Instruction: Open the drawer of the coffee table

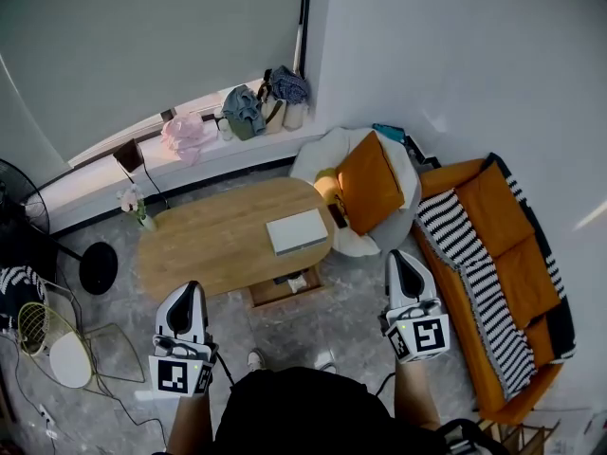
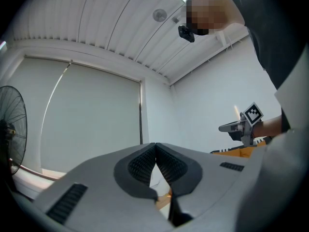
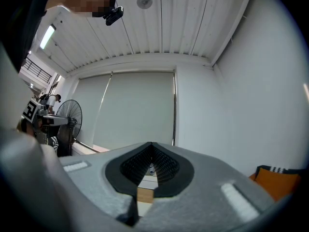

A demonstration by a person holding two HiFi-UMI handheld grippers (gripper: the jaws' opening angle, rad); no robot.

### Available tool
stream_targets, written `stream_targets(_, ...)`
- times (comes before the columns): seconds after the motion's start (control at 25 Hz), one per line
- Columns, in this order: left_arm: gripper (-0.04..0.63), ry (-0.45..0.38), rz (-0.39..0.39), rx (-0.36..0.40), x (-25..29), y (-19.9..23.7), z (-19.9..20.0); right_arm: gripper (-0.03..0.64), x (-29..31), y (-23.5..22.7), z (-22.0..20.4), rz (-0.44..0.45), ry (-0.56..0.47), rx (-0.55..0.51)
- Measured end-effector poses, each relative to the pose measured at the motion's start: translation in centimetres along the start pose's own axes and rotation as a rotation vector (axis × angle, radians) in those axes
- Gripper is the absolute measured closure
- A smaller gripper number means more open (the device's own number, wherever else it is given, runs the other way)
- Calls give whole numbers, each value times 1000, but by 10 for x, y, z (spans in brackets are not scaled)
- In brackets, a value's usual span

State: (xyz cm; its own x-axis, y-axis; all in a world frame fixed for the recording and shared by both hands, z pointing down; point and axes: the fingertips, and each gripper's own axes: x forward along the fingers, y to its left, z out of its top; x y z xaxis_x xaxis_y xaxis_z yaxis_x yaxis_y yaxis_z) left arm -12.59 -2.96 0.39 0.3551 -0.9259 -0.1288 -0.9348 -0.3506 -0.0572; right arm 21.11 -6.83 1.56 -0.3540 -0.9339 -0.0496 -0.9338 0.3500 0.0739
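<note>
The oval wooden coffee table [image 1: 209, 245] stands in the middle of the head view, with a white flat box [image 1: 297, 231] on its right part. Under its near edge a wooden drawer [image 1: 283, 287] juts out a little, with a pale item inside. My left gripper [image 1: 190, 292] hovers in the air in front of the table's left half, shut and empty [image 2: 155, 148]. My right gripper [image 1: 397, 258] is held to the right of the table, apart from it, pads pressed together [image 3: 151, 147] with nothing between them. Both point roughly level, well above the drawer.
A white round chair with an orange cushion [image 1: 365, 183] crowds the table's right end. An orange sofa with a striped blanket [image 1: 488, 254] runs along the right. At the left are a standing fan [image 1: 24, 207] and a wire stool [image 1: 47, 339]. A flower vase [image 1: 142, 218] sits at the table's left end.
</note>
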Motion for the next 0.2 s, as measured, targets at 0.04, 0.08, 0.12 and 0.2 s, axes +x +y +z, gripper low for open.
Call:
stream_targets(0.04,588,1,-3,-8,0,-1,0,612,1,0,-1,1,2,-1)
stream_targets(0.08,588,-3,-7,-8,1,-2,1,612,1,0,-1,2,2,-2)
stream_targets(0.12,588,-11,-10,-4,1,-2,3,612,2,1,-1,4,2,-3)
stream_targets(0.2,588,-29,-15,3,2,-2,6,612,4,2,0,7,1,-6)
